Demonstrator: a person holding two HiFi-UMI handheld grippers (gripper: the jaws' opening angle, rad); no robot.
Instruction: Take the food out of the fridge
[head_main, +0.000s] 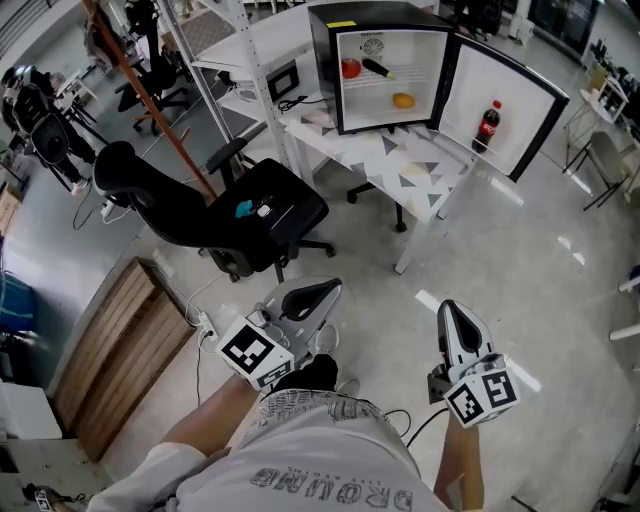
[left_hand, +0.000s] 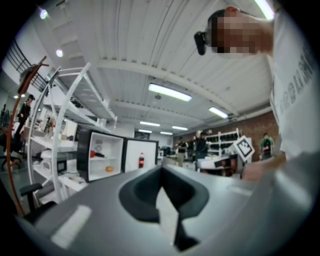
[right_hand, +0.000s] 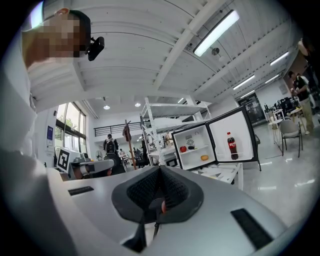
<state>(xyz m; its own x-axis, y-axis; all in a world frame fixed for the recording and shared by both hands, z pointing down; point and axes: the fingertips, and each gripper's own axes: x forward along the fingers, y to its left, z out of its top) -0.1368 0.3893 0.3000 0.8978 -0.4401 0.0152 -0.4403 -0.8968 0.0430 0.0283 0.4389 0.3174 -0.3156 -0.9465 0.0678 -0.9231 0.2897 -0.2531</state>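
A small black fridge stands on a white table with its door swung open to the right. Inside lie a red apple, a dark long item and an orange. A cola bottle stands in the door shelf. My left gripper and right gripper are shut and empty, held level over the floor, well short of the fridge. In the left gripper view the fridge is small and far off. The right gripper view shows the apple, orange and cola bottle.
A black office chair stands between me and the table's left end. A wooden board lies on the floor at the left, with a power strip beside it. White shelving stands behind the fridge. People stand far off.
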